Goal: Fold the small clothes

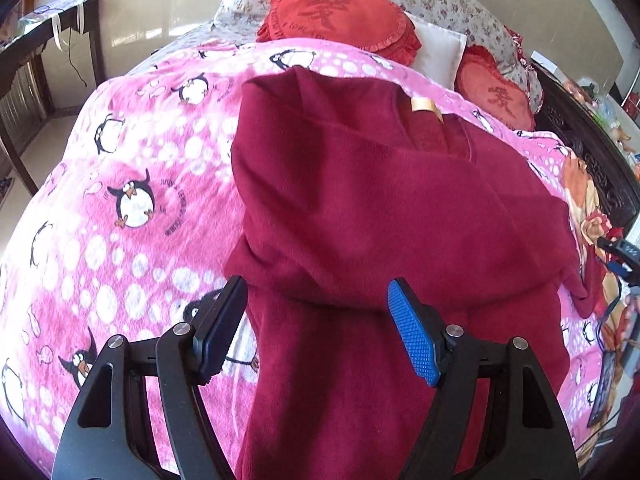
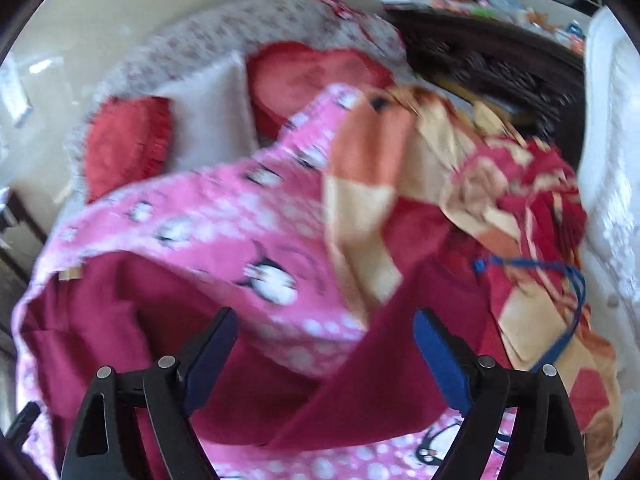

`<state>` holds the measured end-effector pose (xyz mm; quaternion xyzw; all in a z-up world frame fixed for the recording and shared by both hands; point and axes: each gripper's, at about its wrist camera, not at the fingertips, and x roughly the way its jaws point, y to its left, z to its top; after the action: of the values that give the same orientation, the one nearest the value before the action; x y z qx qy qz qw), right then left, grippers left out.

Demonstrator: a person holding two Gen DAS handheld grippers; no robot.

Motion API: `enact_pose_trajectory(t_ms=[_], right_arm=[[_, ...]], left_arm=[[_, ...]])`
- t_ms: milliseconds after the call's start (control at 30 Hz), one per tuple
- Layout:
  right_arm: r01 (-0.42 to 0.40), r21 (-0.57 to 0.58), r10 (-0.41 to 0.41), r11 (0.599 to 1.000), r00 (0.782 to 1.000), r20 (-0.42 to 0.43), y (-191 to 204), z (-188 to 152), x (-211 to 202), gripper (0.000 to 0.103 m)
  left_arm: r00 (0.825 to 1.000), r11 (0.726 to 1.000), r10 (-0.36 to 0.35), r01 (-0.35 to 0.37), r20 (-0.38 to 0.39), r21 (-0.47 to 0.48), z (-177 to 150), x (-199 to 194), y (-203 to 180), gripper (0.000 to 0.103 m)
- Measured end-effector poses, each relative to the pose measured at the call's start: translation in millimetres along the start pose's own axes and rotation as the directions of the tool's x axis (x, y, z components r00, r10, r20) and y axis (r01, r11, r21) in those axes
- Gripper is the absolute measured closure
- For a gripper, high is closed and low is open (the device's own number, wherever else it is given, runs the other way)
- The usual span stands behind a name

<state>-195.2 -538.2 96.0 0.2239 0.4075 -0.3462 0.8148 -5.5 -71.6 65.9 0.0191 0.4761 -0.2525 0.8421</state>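
The dark red fleece garment [image 1: 360, 208] lies partly folded on the pink penguin-print blanket [image 1: 132, 184] covering the bed. My left gripper [image 1: 316, 316] hovers over its near edge, jaws spread wide and holding nothing. My right gripper [image 2: 324, 344], blurred, also stands open and empty above a red fold.

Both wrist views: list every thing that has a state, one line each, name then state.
left claw: open, empty, over the garment.
right claw: open, nothing gripped, view blurred.
maroon garment: lying on the blanket, partly folded, neck label showing.
penguin blanket: spread over the bed.
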Motion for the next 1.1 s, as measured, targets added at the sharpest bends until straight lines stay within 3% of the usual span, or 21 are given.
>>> enact_pose_trajectory(t_ms=[33,67,167,267,333,433,567,633,700,833,900,967,1000,1033,1100], right_arm=[[0.008,0.038,-0.007,0.999,1.0,-0.025,-9.8,-1.9,11.6,0.022],[0.011,0.079,-0.006,0.997,0.998,-0.056,-20.4,-4.1,22.6,0.031],[-0.05,0.191,0.074,0.98,0.99,-0.123,-49.2,-14.2,45.8,0.07],[-0.076,0.185,0.091,0.98,0.993,-0.072,-67.6,-24.7,29.1,0.097],[-0.093,0.18,0.099,0.979,0.995,-0.025,-79.2,-31.9,6.0,0.098],[-0.191,0.21,0.182,0.959,0.981,0.061,-97.1,-38.9,-35.3,0.099],[-0.287,0.139,0.256,0.948,0.944,0.207,-83.5,-22.5,-92.9,0.099],[-0.337,0.083,0.307,0.938,0.917,0.254,-57.1,-6.2,-110.7,0.099],[-0.403,-0.007,0.387,0.915,0.875,0.291,-26.3,9.0,-132.7,0.099],[-0.5,-0.215,0.543,0.839,0.795,0.271,53.6,26.4,-162.0,0.099],[-0.569,-0.315,0.641,0.76,0.736,0.216,98.1,29.6,-171.2,0.099],[-0.655,-0.418,0.751,0.629,0.652,0.107,153.3,27.4,-177.9,0.099],[-0.675,-0.45,0.775,0.585,0.628,0.066,170.8,23.8,-178.9,0.099],[-0.699,-0.494,0.804,0.517,0.595,-0.001,197.3,17.5,-180.1,0.099],[-0.722,-0.548,0.824,0.421,0.557,-0.101,239.2,6.1,-177.7,0.099]], left_arm=[[1.0,1.0,-0.001,0.001,-0.004,-0.001,-1.2,0.7,-0.9,0.03],[1.0,1.0,-0.002,0.002,-0.005,0.0,-2.3,1.2,-3.1,0.03],[1.0,1.0,-0.007,0.007,0.0,0.016,-2.9,1.2,-9.1,0.03],[1.0,1.0,-0.009,0.009,0.003,0.025,-1.8,1.8,-12.2,0.03],[1.0,1.0,-0.015,0.015,0.003,0.018,-0.9,2.2,-12.0,0.03],[1.0,1.0,-0.021,0.021,0.001,-0.002,0.0,3.0,-10.0,0.03],[0.999,0.999,-0.031,0.031,0.013,-0.028,4.5,-1.6,-7.6,0.03],[0.999,0.999,-0.037,0.038,0.029,-0.035,6.5,-7.5,-6.0,0.03],[0.998,0.999,-0.036,0.038,0.049,-0.037,8.4,-14.3,-3.9,0.03],[0.997,0.998,-0.03,0.033,0.074,-0.05,13.4,-25.2,3.4,0.03],[0.996,0.998,-0.026,0.031,0.09,-0.061,15.8,-31.1,8.2,0.03],[0.994,0.997,-0.019,0.027,0.11,-0.074,17.6,-37.4,14.1,0.03],[0.993,0.996,-0.015,0.025,0.118,-0.08,18.4,-39.6,16.9,0.03],[0.992,0.996,-0.01,0.021,0.126,-0.088,19.2,-42.0,20.5,0.03],[0.991,0.995,-0.003,0.016,0.133,-0.098,19.4,-44.9,25.2,0.03]])
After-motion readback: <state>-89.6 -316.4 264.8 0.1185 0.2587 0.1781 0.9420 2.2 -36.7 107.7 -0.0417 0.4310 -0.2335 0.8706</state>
